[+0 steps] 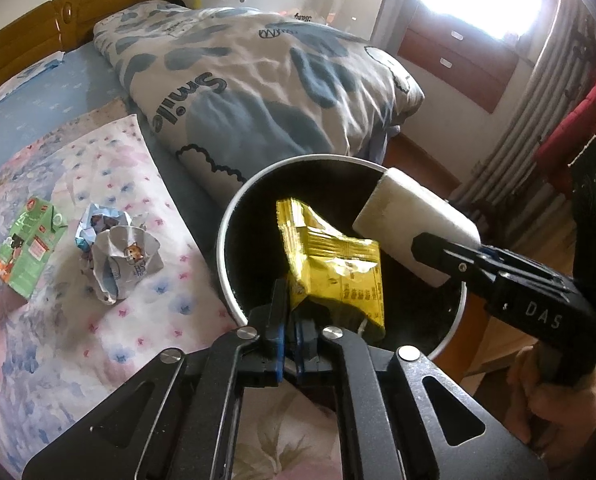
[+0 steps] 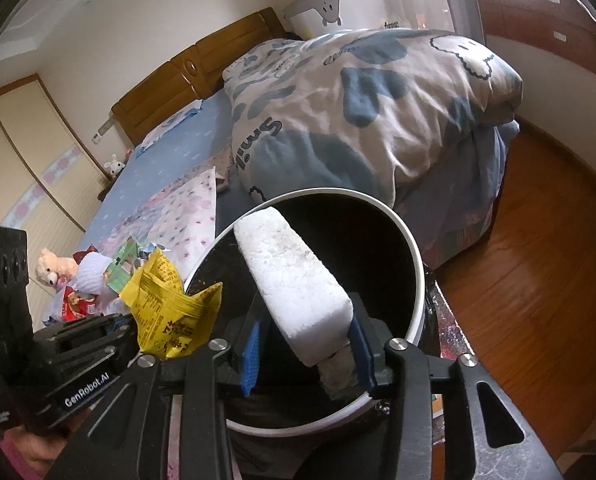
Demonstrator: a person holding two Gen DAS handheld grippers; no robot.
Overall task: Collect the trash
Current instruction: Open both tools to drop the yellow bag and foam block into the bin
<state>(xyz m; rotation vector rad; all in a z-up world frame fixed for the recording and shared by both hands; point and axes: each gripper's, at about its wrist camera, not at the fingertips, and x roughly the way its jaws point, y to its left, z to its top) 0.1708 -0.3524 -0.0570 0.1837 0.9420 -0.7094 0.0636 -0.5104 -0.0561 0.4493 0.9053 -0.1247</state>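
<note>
- Blue-padded and almost closed, pinching the lower corner of one yellow wrapper [image 1: 330, 256] in the left gripper [image 1: 290, 312], leaving only a narrow slit between the pads.
- Holding that wrapper upright over the near rim of one round bin [image 1: 220, 240], white outside and black inside, standing just beside the bed.
- Standing partly open at the right gripper [image 2: 306, 344], wider than the near end of the one white foam block [image 2: 293, 276] lying between the jaws.
- Touching the block with the right-hand pad; showing a dark gap between the block and the left-hand pad.
- Pointing the block's far end out over the bin's open mouth, tilted upward, above the dark interior.
- Gripping the right gripper's handle with one hand [image 1: 558, 412], seen at the lower right edge of the left wrist view.
- Leaving on the floral bed cover [image 1: 97, 340]: one green carton [image 1: 27, 246], one clump of crumpled pale paper [image 1: 117, 256] just beside it, one red packet [image 2: 73, 304] partly hidden.
- Showing also one teddy bear [image 2: 49, 272] near the red packet, and one folded blue-and-cream duvet [image 1: 257, 80] behind the bin.
- Counting two grippers in all, both angled down toward the bin.
</note>
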